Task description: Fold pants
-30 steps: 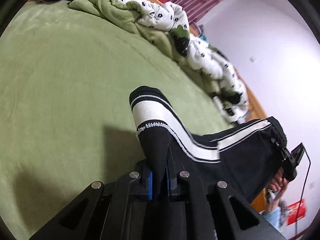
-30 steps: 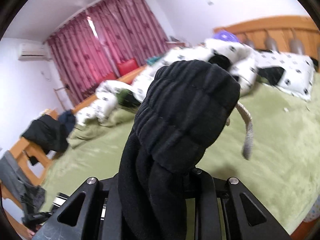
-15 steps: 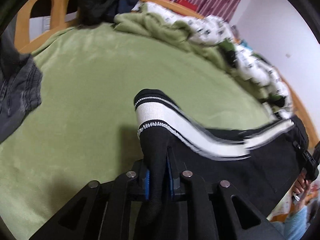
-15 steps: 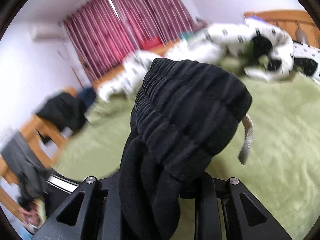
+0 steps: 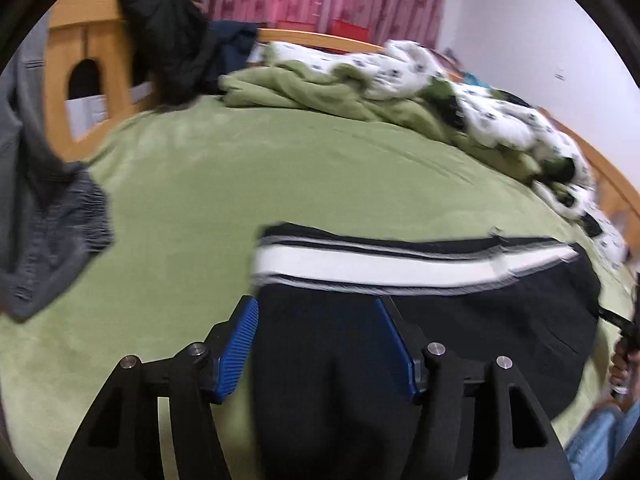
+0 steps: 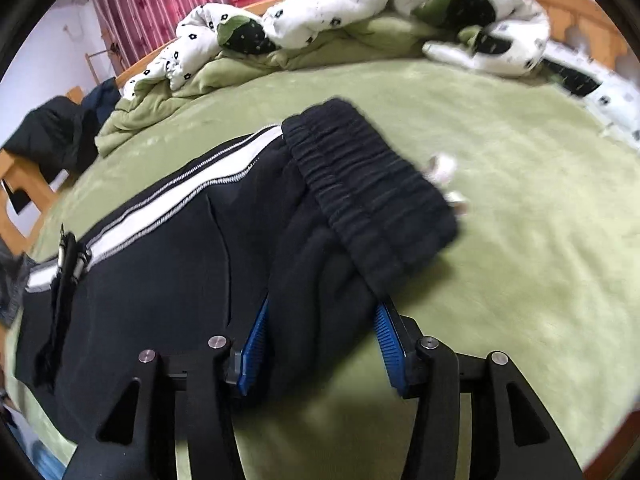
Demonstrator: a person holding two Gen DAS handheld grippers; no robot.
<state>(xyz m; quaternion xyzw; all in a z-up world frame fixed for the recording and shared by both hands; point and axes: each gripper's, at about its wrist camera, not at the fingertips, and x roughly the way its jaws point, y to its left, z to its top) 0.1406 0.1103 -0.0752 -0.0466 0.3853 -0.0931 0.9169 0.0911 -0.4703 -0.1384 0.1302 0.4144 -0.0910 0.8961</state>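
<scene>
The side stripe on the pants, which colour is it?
White, edged with thin white piping, on the black fleece pants. The stripe shows sharpest in the right wrist view.

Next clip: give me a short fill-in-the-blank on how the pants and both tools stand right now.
1. The black pants lie on a bed sheet coloured ____.
2. The left tool has its jaws ____.
3. The stripe down the pants' side is ____.
4. The right tool is nearest the pants' ribbed ____.

Missing words: green; open; white; waistband

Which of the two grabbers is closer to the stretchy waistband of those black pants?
Right. The right gripper has its jaws open around the fabric just below the waistband; the left gripper is at the striped leg end.
</scene>
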